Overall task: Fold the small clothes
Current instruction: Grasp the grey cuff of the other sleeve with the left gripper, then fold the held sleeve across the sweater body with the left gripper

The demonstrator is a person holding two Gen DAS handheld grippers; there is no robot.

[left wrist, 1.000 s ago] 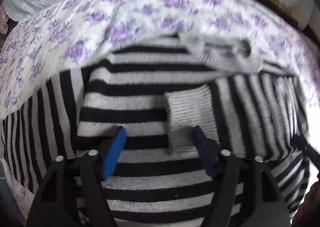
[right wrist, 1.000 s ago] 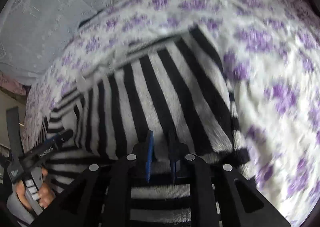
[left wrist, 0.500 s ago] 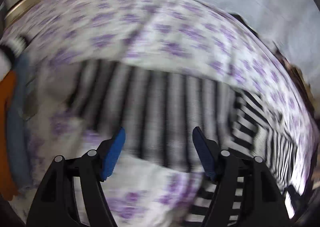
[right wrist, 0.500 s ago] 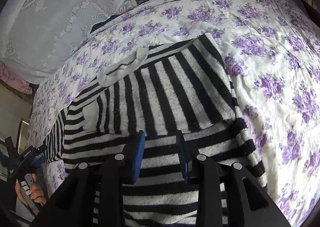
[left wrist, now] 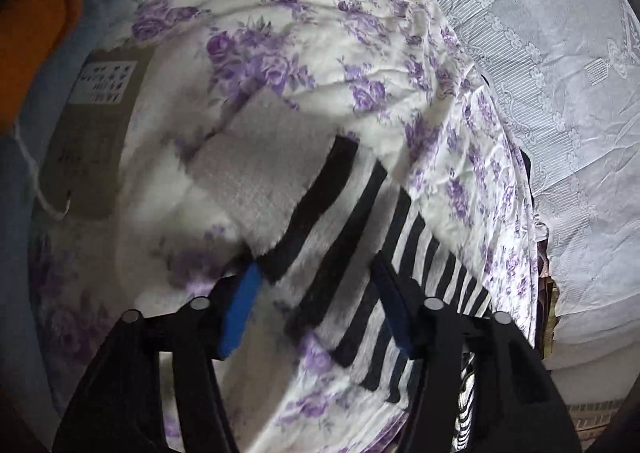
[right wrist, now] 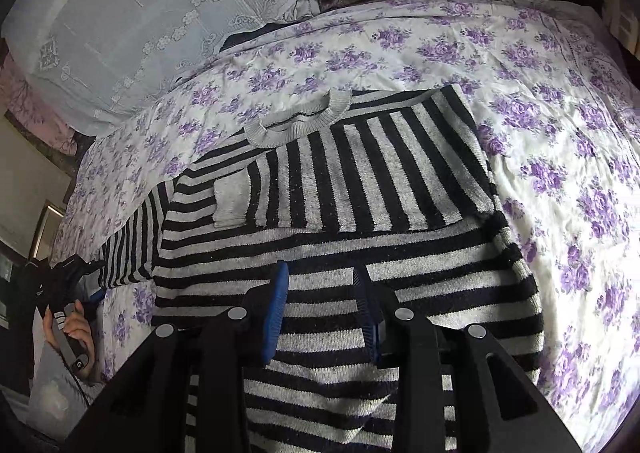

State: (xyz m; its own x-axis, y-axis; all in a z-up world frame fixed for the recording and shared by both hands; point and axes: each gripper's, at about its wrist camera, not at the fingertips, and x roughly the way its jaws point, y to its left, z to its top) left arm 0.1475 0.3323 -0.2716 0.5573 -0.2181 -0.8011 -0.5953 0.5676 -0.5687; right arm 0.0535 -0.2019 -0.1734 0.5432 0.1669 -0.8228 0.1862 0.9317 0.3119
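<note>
A black-and-grey striped sweater (right wrist: 360,213) lies on the floral bedspread (right wrist: 560,157). Its right sleeve is folded across the chest, and the grey collar (right wrist: 298,121) points to the far side. My right gripper (right wrist: 320,277) is open and empty, hovering over the sweater's lower body. My left gripper (left wrist: 316,273) is open and empty over the left sleeve (left wrist: 340,237), just behind its grey cuff (left wrist: 260,165). From the right wrist view the left gripper (right wrist: 70,265) sits at the far left by that sleeve's end.
A white lace cover (right wrist: 160,9) lies at the bed's far side. A brown tag with a string (left wrist: 88,125) and orange and blue cloth (left wrist: 36,33) lie beyond the cuff in the left wrist view.
My right gripper let go of the folded sleeve, opened and drew back over the body. My left gripper swung from the chest out to the left sleeve's cuff end.
</note>
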